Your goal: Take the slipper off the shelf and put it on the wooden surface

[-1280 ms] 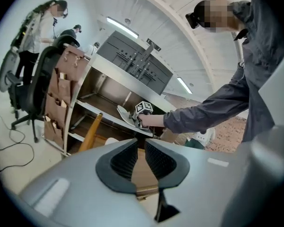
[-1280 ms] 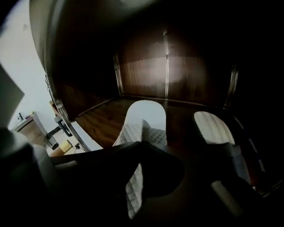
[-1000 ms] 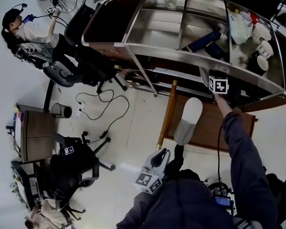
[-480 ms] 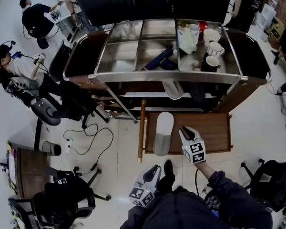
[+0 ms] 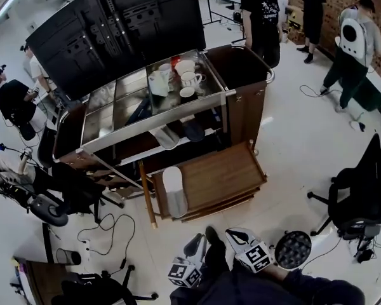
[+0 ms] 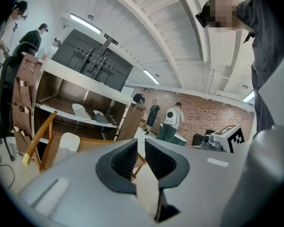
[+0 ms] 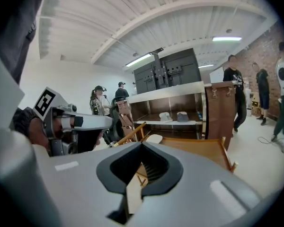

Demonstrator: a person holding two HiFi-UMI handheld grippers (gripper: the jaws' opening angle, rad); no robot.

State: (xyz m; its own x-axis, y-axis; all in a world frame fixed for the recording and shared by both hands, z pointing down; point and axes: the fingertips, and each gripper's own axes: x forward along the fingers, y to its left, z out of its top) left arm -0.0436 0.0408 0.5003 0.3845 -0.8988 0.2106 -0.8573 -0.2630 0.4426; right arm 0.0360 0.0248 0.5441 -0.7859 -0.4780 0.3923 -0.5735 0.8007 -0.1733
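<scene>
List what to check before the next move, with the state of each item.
1. White slipper lies on the wooden surface: ok.
2. Right gripper shut with nothing in it: ok.
3. Left gripper jaws slightly apart, nothing between them: ok.
4. Both grippers clear of that slipper, close to the person: ok.
5. Shelf emptied: not ok; a second white slipper and a dark slipper lie on it.
</scene>
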